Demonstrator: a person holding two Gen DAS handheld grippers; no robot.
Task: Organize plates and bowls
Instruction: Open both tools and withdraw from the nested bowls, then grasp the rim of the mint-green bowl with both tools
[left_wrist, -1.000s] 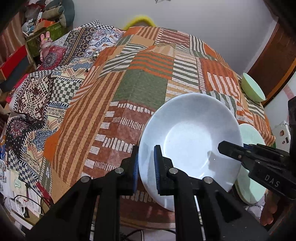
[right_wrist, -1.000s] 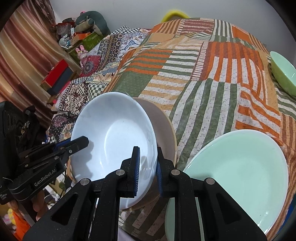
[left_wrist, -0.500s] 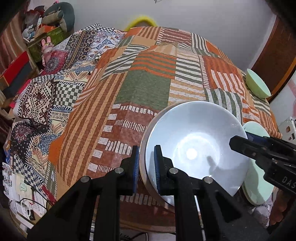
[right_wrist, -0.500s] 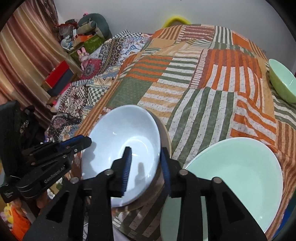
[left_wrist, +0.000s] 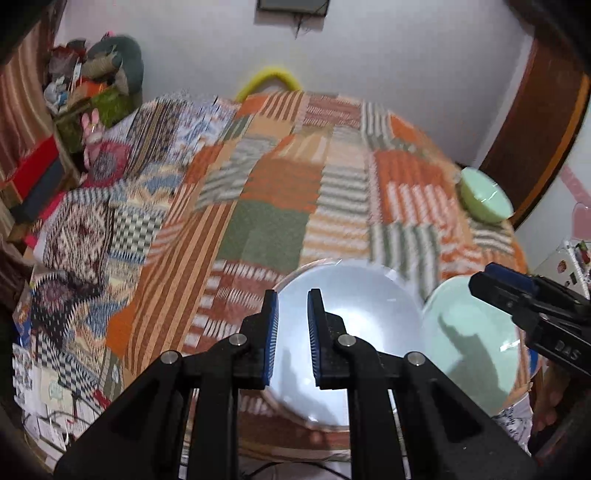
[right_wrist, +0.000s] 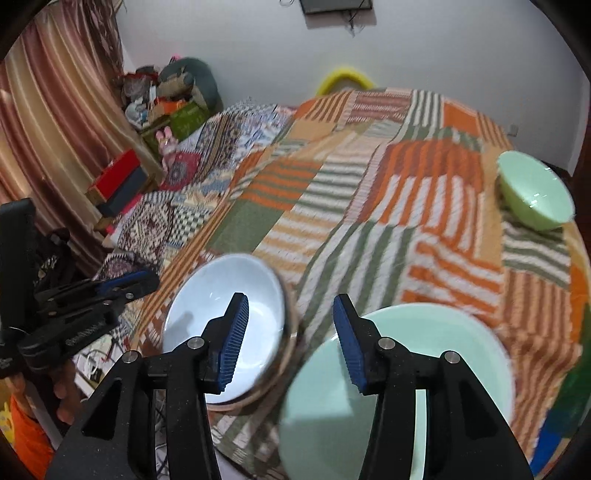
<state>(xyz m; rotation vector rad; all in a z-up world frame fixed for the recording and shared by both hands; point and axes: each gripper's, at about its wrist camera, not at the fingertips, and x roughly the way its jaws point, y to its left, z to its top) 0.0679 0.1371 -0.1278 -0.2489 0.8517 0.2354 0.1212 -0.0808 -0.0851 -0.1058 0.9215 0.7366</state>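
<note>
Now the right gripper (right_wrist: 290, 338) has just been opening, its blue pads apart with nothing between them. Below it lies the white plate (right_wrist: 225, 325), set inside a tan plate (right_wrist: 284, 354) whose rim peeps out beneath. The left gripper (left_wrist: 293, 334) hovers with its jaws close together; the plate shows through the narrow gap, but the pads grip nothing.

Taking the white plate as landmark: the large mint plate (right_wrist: 406, 376) lies just beside it on the right gripper's side, the rims near or touching; I cannot tell which. The small mint bowl (right_wrist: 532, 192) sits well apart, towards the far edge of the patchwork cloth (right_wrist: 332, 206).

These pieces look glazed and rigid: probably smooth under the pads, breakable if knocked rim to rim, and moderately heavy for a pinch grip. The rim would be the place to hold, pads over lip and underside. Being round, none has a long axis; all rest level, hollows facing up, so any rim point nearest the jaws should serve.
</note>
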